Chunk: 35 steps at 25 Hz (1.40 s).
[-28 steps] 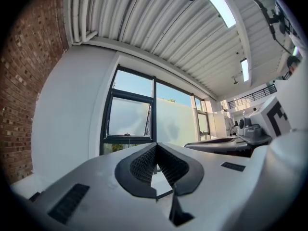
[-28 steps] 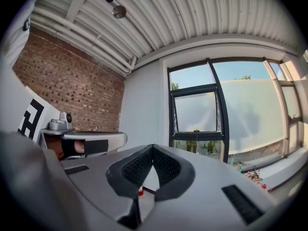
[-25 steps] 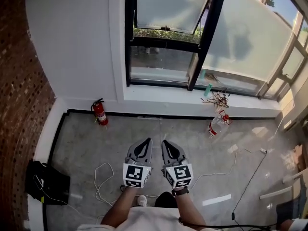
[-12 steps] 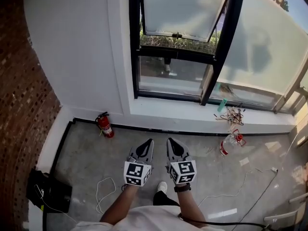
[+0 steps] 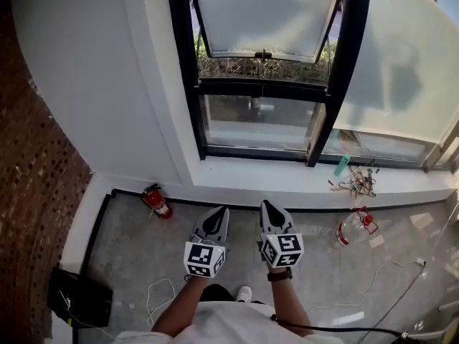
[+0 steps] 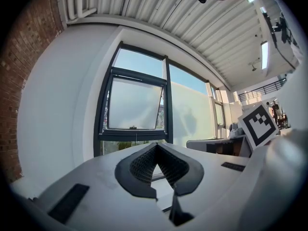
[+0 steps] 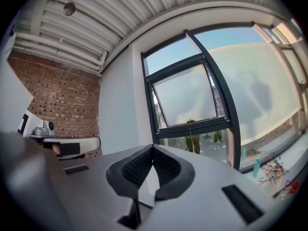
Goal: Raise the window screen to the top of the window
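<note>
**Stood facing window (image 5: 183, 84) with both grippers clenched on nothing.**

Held left gripper (image 5: 219, 212) and right gripper (image 5: 269, 206) side by side, pointed level, jaws pressed together and empty in both gripper views. Located screen (image 5: 265, 13) in upper opening of window, ahead of and above jaws, well apart from both. Noted bottom rail lying horizontal, with handle (image 5: 264, 54) at its middle. Judged right gripper better lined up with handle; expected a reach forward and up.
</note>
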### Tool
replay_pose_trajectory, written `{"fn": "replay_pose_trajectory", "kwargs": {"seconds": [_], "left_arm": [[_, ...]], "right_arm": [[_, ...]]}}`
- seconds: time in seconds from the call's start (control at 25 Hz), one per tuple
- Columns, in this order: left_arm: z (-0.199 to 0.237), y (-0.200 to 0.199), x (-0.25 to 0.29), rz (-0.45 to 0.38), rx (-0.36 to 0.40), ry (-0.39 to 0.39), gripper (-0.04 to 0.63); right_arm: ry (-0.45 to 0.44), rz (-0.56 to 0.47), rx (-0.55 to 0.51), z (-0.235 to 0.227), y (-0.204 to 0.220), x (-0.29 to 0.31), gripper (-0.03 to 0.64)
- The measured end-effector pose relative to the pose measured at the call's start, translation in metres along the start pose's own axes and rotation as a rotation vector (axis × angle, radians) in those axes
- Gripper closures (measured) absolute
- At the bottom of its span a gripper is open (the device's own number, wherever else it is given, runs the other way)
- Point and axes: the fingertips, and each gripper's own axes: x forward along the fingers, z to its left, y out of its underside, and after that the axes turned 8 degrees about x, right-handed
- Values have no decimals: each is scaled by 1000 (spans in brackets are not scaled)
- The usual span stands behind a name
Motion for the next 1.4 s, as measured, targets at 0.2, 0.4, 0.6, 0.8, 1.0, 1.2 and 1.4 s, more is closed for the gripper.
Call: {"fn": "replay_pose_trajectory", "kwargs": {"seconds": [0.2,0.4,0.6,0.8,1.0,1.2,1.4], "left_arm": [[11,25,53,41,-22,29,597],[37,38,125,14,-45,67,597],[91,48,229,-31,-43,78,597],[159,24,324,-95,26,83,597],[222,23,392,-114,11,128,597],[252,41,454,-74,-111,157,597],[245,51,515,-16,7,202,597]], "right_arm": [[19,28,8,-27,11,31,617],[48,68,-29,-59,18,87,617],[75,95,-54,-102,15,184,617],[56,73,-114,-126,-30,299,617],[48,67,-118,-134,-43,387,617],[49,138,-106,-160,-26,432,617],[36,118,-95,-199,-41,480,617]]}}
